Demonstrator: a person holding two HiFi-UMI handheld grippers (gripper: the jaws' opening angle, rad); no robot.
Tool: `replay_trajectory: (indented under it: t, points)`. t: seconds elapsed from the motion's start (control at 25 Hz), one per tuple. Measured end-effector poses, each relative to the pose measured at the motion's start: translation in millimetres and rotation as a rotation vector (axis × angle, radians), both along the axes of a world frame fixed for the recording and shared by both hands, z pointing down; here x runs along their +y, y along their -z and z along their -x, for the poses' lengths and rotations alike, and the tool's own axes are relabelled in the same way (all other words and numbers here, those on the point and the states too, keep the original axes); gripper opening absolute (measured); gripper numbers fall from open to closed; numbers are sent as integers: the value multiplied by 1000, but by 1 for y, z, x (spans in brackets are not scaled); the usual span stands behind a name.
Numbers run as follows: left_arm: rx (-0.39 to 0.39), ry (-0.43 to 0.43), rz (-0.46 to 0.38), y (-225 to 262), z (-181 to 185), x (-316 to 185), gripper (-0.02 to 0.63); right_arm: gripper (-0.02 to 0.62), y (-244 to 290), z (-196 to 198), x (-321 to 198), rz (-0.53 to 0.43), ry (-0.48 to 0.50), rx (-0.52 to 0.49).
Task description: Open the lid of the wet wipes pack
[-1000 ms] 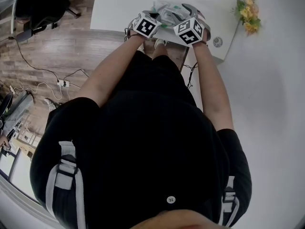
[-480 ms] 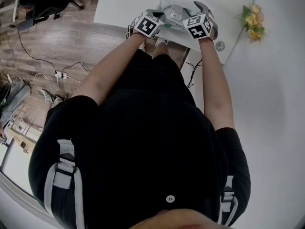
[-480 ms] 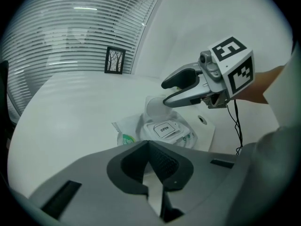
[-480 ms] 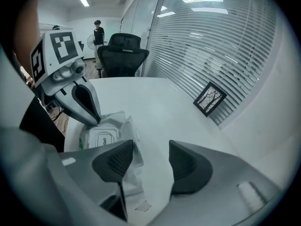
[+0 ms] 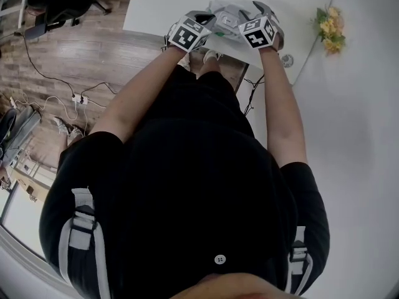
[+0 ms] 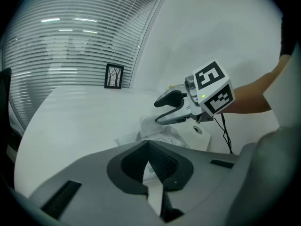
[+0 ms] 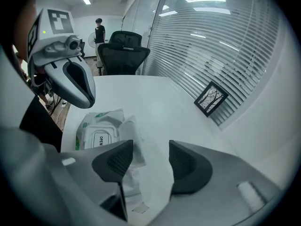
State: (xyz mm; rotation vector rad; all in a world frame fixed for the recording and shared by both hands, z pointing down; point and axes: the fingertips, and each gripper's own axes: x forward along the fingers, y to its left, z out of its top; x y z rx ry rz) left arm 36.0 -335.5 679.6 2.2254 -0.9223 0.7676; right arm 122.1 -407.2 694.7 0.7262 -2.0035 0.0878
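Note:
The wet wipes pack (image 5: 224,16) lies on the white table (image 5: 162,5) between my two grippers. In the right gripper view its oval lid marked OPEN (image 7: 100,138) lies flat, and a crumpled white end (image 7: 130,133) stands up beside it. My left gripper (image 7: 87,99) hangs just above the pack, jaws together, and I see nothing hanging from it. In its own view the pads meet (image 6: 148,144) and the pack (image 6: 162,135) shows beyond them. My right gripper (image 7: 149,157) stands open over the pack's crumpled end, and is also visible as the right gripper (image 6: 160,111).
A yellow flower bunch (image 5: 329,18) and a round cable port (image 5: 286,58) sit at the table's right end. A small framed picture (image 7: 211,98) leans at the blinds. A black office chair (image 7: 123,51) stands behind the table and cables (image 5: 75,98) lie on the wooden floor.
My left gripper has risen a little above the pack, its marker cube now larger in the head view. My right gripper shifted slightly early on and has since held still.

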Motion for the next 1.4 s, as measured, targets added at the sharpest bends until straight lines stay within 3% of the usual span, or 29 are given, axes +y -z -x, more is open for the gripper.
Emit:
replay_trajectory:
  t: [0.44, 0.6, 0.84, 1.2, 1.4]
  points:
    - [56, -61, -134, 65, 0, 0, 8, 250, 33, 1, 18, -55, -49, -35]
    - [68, -95, -192, 83, 1, 4, 8, 250, 51, 1, 32, -69, -99, -89]
    - [134, -148, -306, 126, -2, 6, 8, 250, 100, 3, 52, -110, -226, -281]
    - [241, -232, -488, 207, -11, 26, 8, 145, 210, 12, 95, -248, -291, -642]
    - [320, -256, -550, 255, -19, 41, 8, 41, 269, 12, 117, -348, -303, -797]
